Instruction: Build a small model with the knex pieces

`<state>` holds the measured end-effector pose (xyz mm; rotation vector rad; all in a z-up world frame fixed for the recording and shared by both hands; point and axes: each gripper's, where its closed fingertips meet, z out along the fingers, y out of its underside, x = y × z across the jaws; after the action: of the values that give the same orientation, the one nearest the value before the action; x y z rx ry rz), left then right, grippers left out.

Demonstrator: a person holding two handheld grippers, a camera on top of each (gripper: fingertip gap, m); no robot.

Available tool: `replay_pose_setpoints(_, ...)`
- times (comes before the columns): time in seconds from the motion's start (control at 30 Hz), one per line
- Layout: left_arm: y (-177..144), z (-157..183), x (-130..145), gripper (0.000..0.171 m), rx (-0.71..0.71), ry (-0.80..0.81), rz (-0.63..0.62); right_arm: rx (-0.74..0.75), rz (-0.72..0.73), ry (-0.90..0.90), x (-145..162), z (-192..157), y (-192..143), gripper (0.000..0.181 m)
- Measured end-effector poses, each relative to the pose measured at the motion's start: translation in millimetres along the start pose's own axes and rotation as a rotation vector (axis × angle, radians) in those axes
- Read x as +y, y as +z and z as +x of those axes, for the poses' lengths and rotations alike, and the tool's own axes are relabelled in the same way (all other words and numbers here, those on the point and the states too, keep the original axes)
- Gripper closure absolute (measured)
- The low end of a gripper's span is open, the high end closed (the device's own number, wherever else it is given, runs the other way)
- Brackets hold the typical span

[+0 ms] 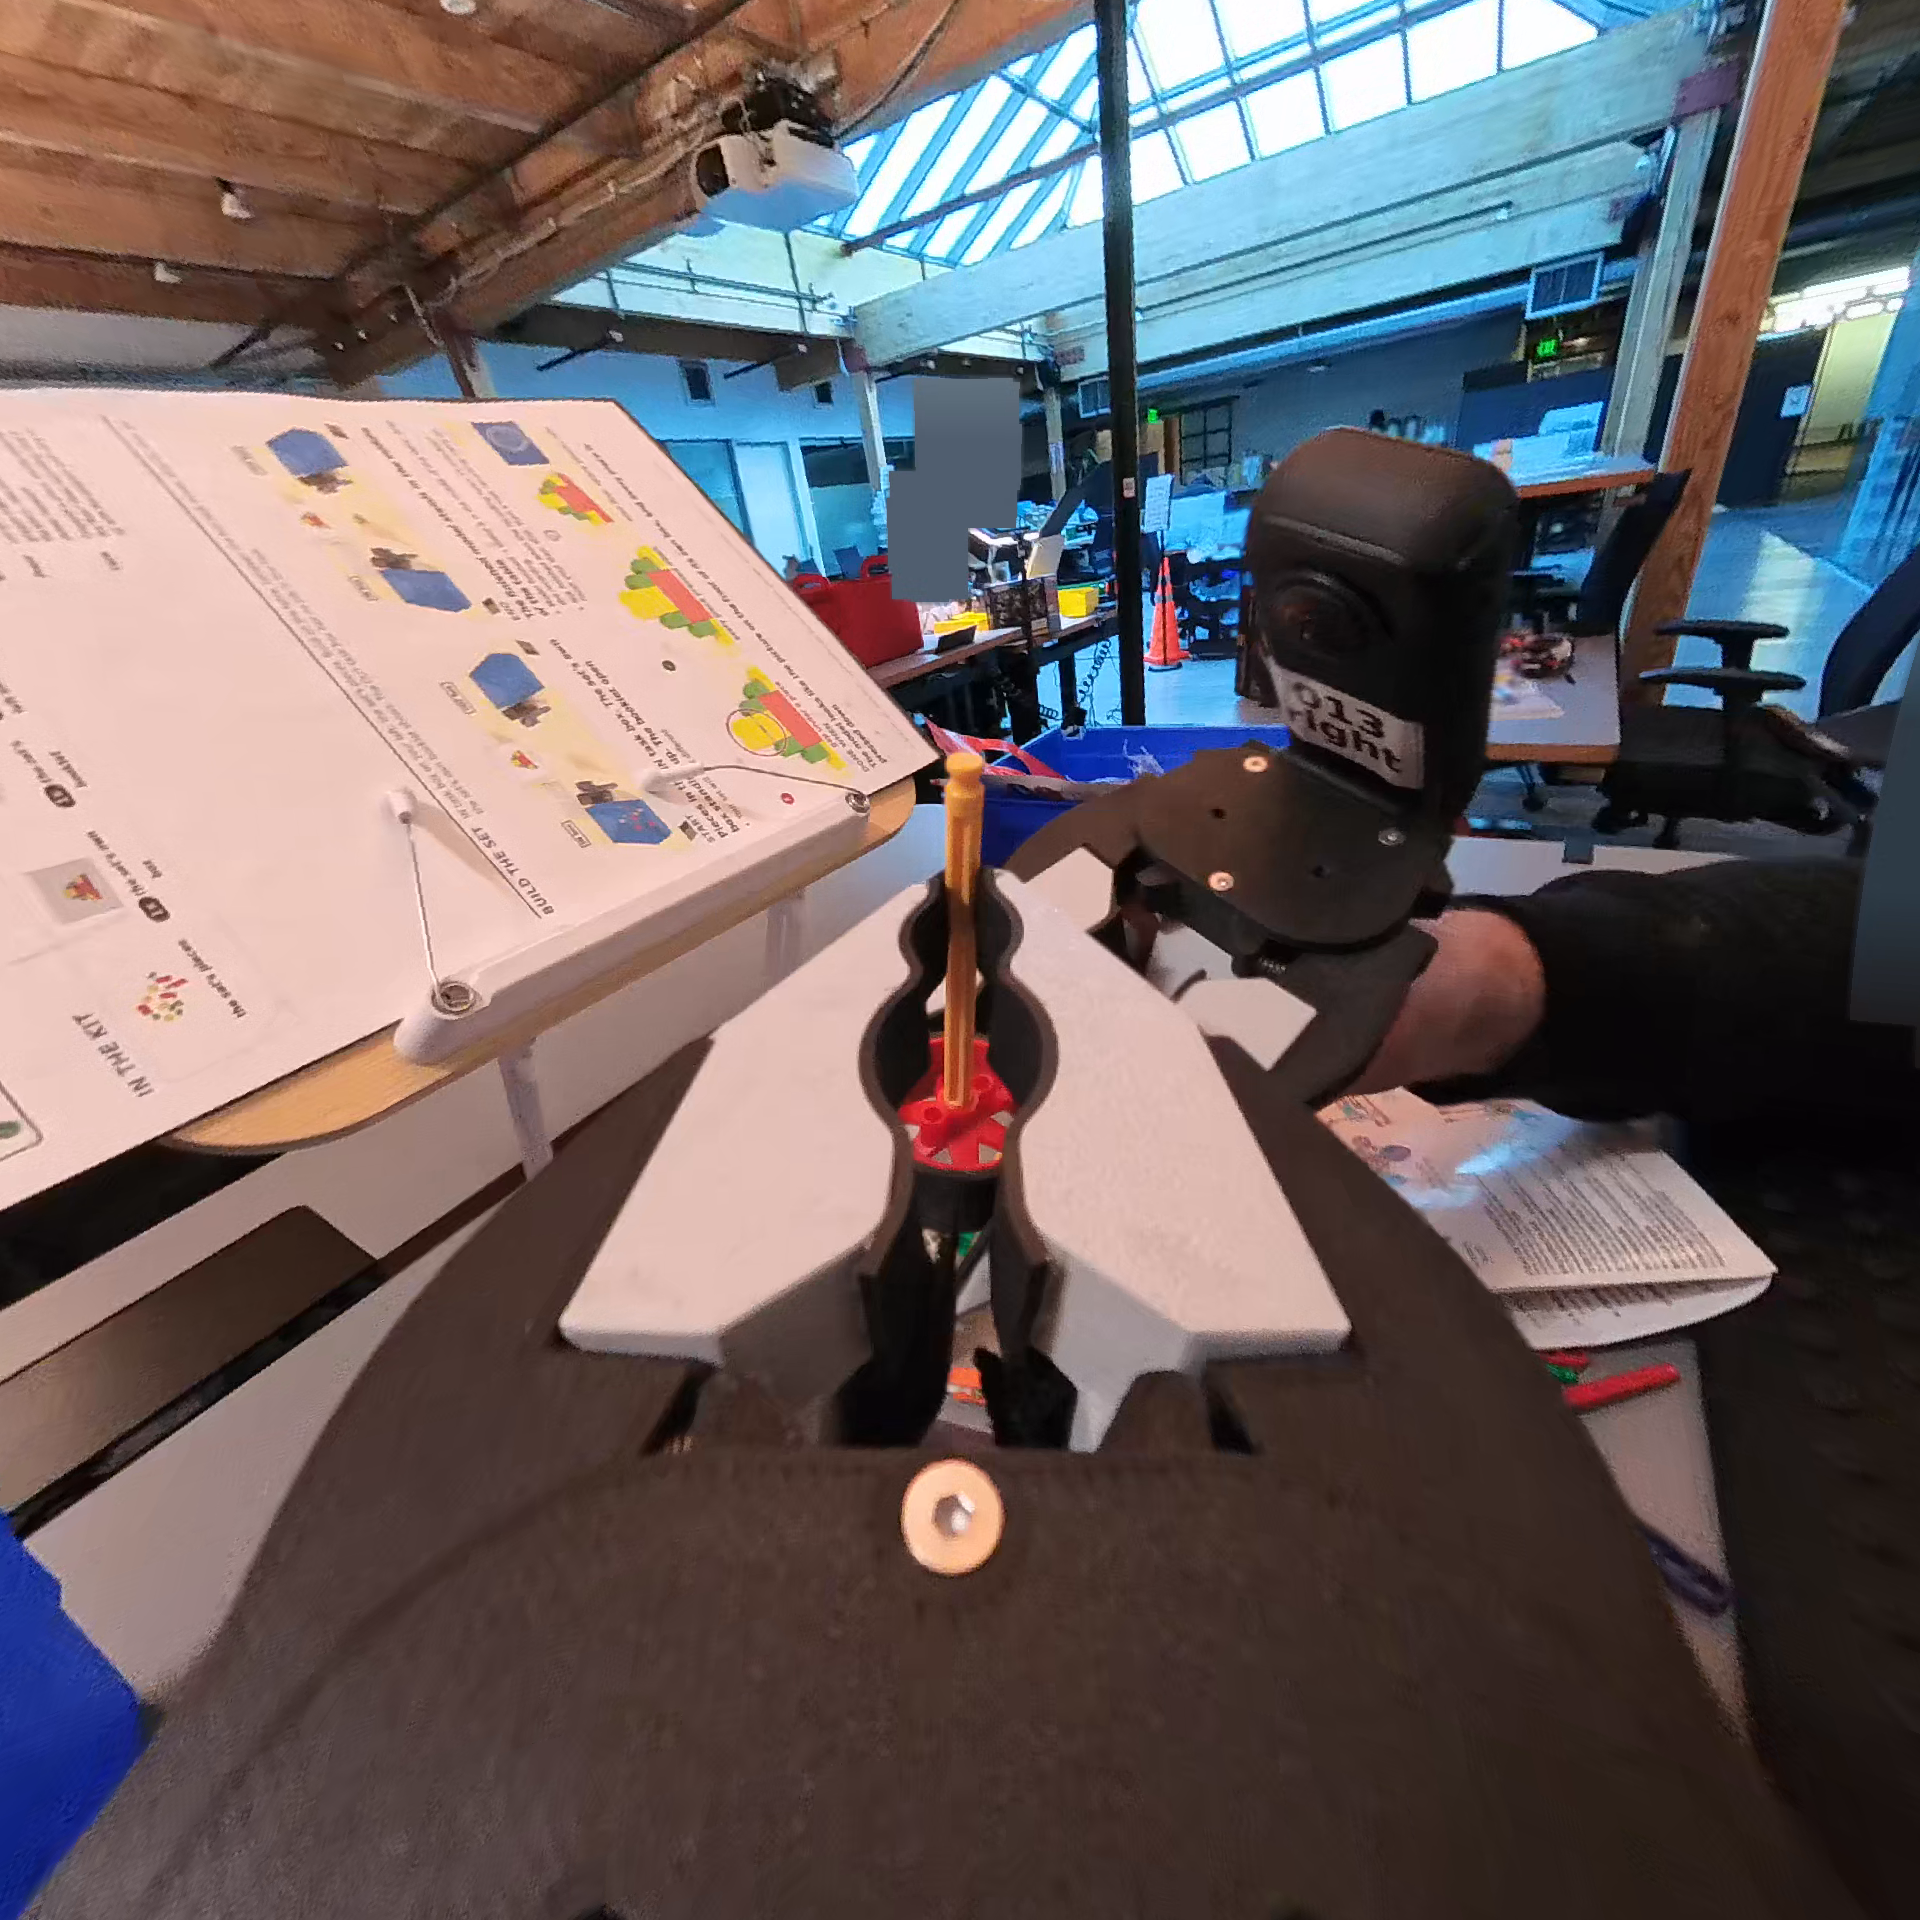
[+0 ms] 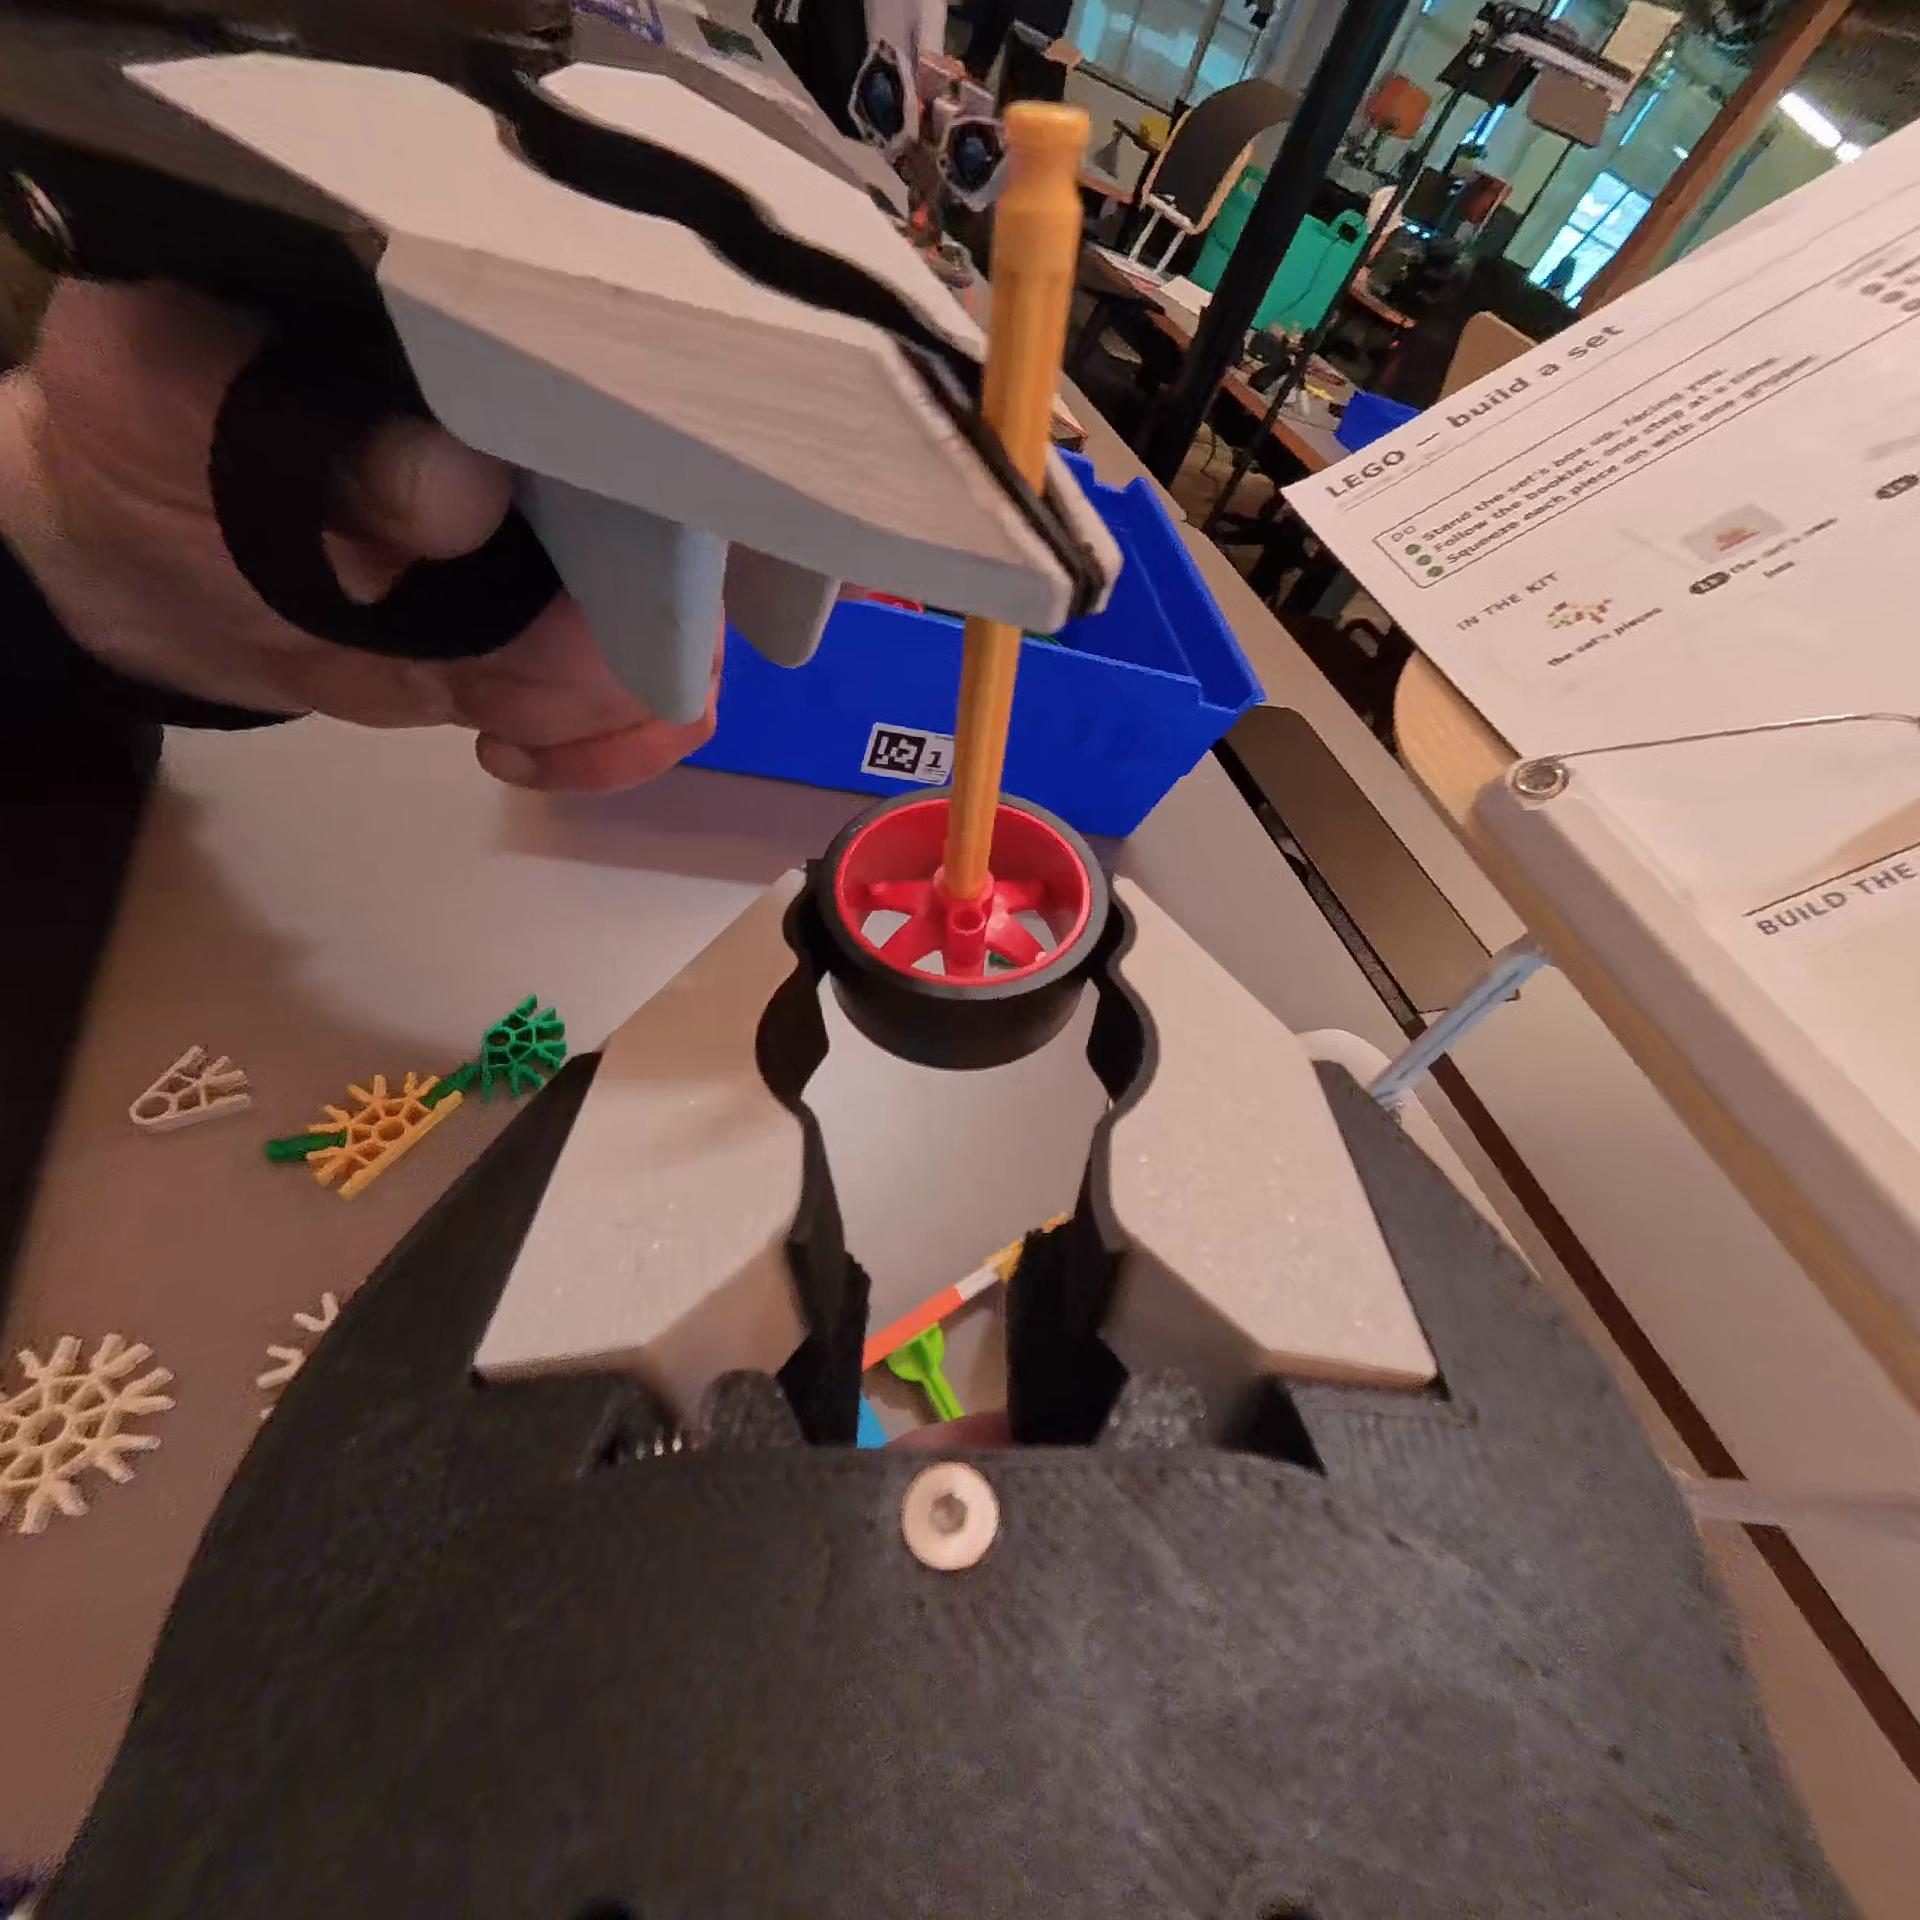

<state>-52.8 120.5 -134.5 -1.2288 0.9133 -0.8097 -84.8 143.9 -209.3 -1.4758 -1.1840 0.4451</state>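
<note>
Orange rod [image 2: 1013, 499] is clamped by left fingers [image 2: 1070, 566], its wheel [image 2: 961, 925] pinched between right fingers [image 2: 727, 1039].

The left gripper [image 1: 961, 935] fills the lower half of the left wrist view, its grey fingers [image 1: 790, 1122] drawn nearly together on a rod [image 1: 961, 940] in the middle of the frame. In the right wrist view it comes in from the upper left, held by a bare hand [image 2: 312, 582] with a finger through its black trigger loop. The right gripper [image 2: 961, 935] occupies the lower centre of its own view, fingers [image 2: 665, 1164] set apart and clasping a wheel [image 2: 961, 925] at their tips. At the right of the left wrist view, its hand [image 1: 1455, 1008] wears a dark sleeve.
</note>
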Motion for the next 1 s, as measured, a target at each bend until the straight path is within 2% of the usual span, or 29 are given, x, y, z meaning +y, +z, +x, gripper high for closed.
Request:
replay_pose_setpoints(0.1, -2.1, -6.6, -2.8, 0.171, 0.019, -0.125, 0.030, 0.136, -0.055, -0.158, 0.5, 12.3, -3.4, 0.133)
replay_pose_setpoints(0.17, -2.4, -8.9, -3.4, 0.171, 0.009, -0.173, 0.038, 0.150, -0.058, -0.146, 1.1, 15.2, -3.5, 0.133)
replay_pose_setpoints(0.27, 0.6, -0.4, -3.4, 0.171, -0.051, 0.003, 0.024, -0.023, 0.012, 0.087, -0.8, 0.2, 1.1, 0.133)
replay_pose_setpoints(0.33, 1.6, 9.4, -4.6, 0.171, -0.088, 0.185, 0.016, -0.109, 0.049, 0.179, -5.8, -11.4, 2.9, 0.133)
replay_pose_setpoints(0.43, 0.5, 10.4, -1.7, 0.171, -0.103, 0.247, 0.001, -0.055, 0.043, 0.121, -3.5, -9.5, 6.0, 0.133)
replay_pose_setpoints(0.5, 0.4, 4.6, -1.5, 0.171, -0.094, 0.166, -0.011, 0.043, 0.025, -0.017, -1.4, -3.0, 5.1, 0.133)
replay_pose_setpoints(0.6, -6.6, -13.7, -10.6, 0.171, -0.034, -0.138, 0.051, 0.151, 0.018, -0.129, -7.1, 7.5, -1.8, 0.134)
replay_pose_setpoints(0.67, -9.1, -17.9, -9.3, 0.171, -0.010, -0.221, 0.076, 0.116, 0.023, -0.088, -5.7, 7.7, -0.7, 0.134)
replay_pose_setpoints(0.73, -6.7, -13.0, -7.5, 0.171, -0.039, -0.082, 0.052, -0.045, 0.065, 0.117, -5.4, -2.1, 2.2, 0.134)
replay_pose_setpoints(0.77, -5.7, -13.5, -6.4, 0.171, -0.052, -0.043, 0.046, -0.091, 0.074, 0.163, -5.5, -3.9, 2.1, 0.134)
replay_pose_setpoints(0.9, -5.4, -6.1, -10.3, 0.170, -0.004, -0.041, 0.077, -0.049, 0.075, 0.064, -8.0, -1.4, -1.8, 0.132)
replay_pose_setpoints(1.0, -3.3, 3.2, -8.6, 0.170, 0.025, -0.017, 0.058, -0.030, 0.095, 0.036, -12.5, -5.2, 0.1, 0.106)
